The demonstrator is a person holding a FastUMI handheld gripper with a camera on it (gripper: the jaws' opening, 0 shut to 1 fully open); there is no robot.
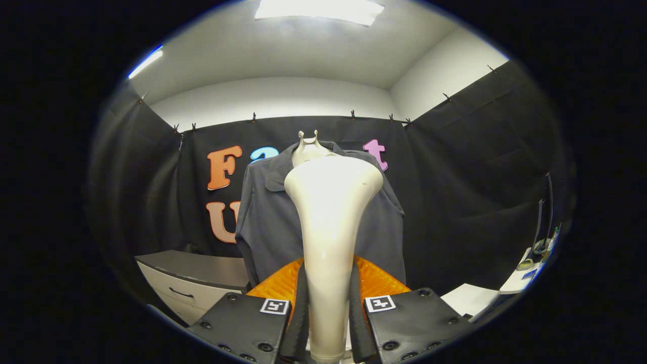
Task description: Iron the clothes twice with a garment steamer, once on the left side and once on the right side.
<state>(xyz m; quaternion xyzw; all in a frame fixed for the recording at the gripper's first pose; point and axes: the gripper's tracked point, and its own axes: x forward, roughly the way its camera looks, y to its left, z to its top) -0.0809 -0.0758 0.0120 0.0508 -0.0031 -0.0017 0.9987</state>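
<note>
Between the tongs (328,298), a cream steamer (331,212), clamped.

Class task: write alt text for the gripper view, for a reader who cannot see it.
The gripper is shut on a cream garment steamer, held upright with its wide head raised toward a dark grey collared shirt hanging on a pale form just beyond. A grey drawer cabinet stands beside the shirt.

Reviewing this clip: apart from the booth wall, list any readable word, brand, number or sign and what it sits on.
None can be read.
Gripper, shut on the garment steamer: two square black-and-white marker tags, patterns, not text.
Garment steamer: no visible print.
Grey shirt: no label showing.
Items on the white shelf: too small and blurred.
</note>
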